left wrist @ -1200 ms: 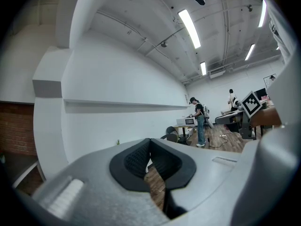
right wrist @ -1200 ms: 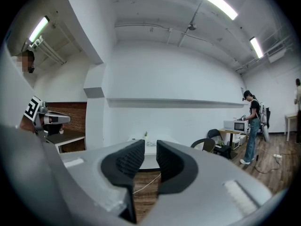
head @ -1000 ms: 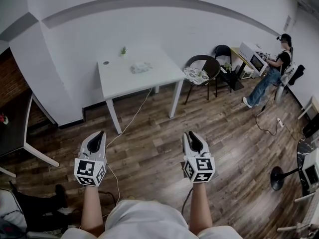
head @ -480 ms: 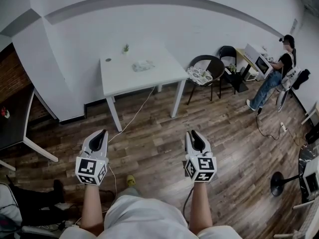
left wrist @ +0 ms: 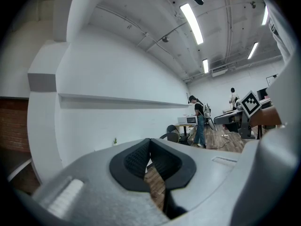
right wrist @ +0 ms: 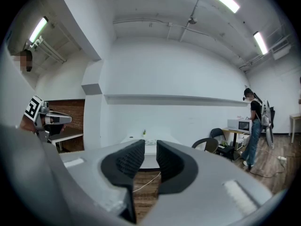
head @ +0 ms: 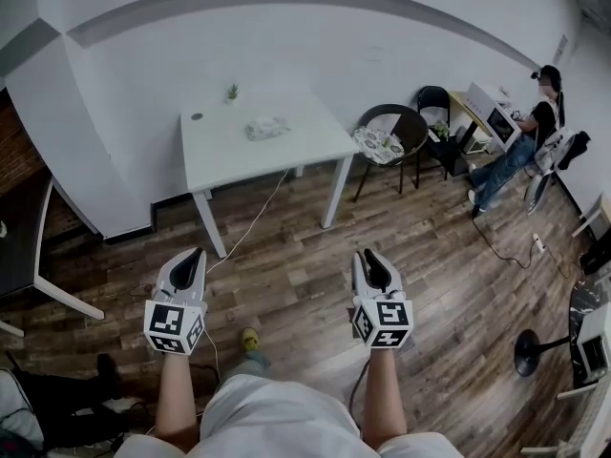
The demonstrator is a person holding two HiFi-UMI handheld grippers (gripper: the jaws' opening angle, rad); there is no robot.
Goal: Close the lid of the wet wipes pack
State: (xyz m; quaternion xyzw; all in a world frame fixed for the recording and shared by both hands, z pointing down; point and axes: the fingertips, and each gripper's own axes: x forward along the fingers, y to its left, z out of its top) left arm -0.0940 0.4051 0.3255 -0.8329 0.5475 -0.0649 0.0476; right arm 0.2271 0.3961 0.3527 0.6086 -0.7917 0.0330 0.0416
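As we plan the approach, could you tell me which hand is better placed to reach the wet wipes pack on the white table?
Probably right: neither is near yet, but the right tool points straight at the wet wipes pack, seen between its parted jaws; the left tool is shut.

surface: white table [head: 298,149] | on it: wipes pack [head: 265,128] (centre), small plant [head: 232,93], dark disc [head: 197,117]

A white table [head: 305,146] stands by the wall; a small potted plant [head: 232,93] sits at its far edge; a dark round object [head: 197,116], perhaps a cap, lies near its far left corner; a cable [head: 250,227] trails over the wooden floor [head: 286,284]; a black chair [head: 387,134] stands rightward, a person [head: 520,146] beyond.
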